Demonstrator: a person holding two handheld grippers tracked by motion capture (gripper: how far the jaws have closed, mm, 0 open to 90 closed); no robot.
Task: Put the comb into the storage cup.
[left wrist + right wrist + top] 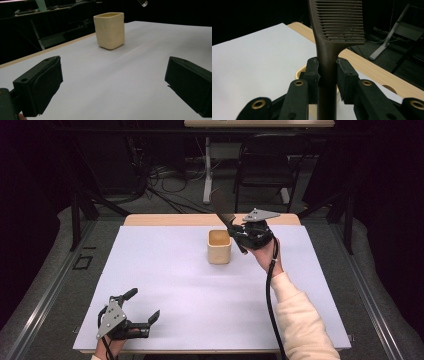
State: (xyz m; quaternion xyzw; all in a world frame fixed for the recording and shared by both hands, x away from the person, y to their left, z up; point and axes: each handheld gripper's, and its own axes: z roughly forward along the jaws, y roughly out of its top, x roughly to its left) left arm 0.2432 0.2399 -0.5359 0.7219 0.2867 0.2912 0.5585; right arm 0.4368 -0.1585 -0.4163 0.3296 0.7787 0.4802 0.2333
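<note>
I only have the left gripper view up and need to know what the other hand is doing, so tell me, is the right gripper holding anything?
Observer: Yes. The right gripper is shut on the handle of a dark comb, teeth end pointing up.
Operator: Where is it relative to the cream cup I can see?
Observer: In the high view the comb sits just right of and behind the cup, raised off the table.
Operator: Is anything inside the cup?
Observer: From above its inside looks bare, though the bottom is hard to tell.
Operator: And my left gripper?
Observer: The left gripper rests open near the table's near left corner.
</note>
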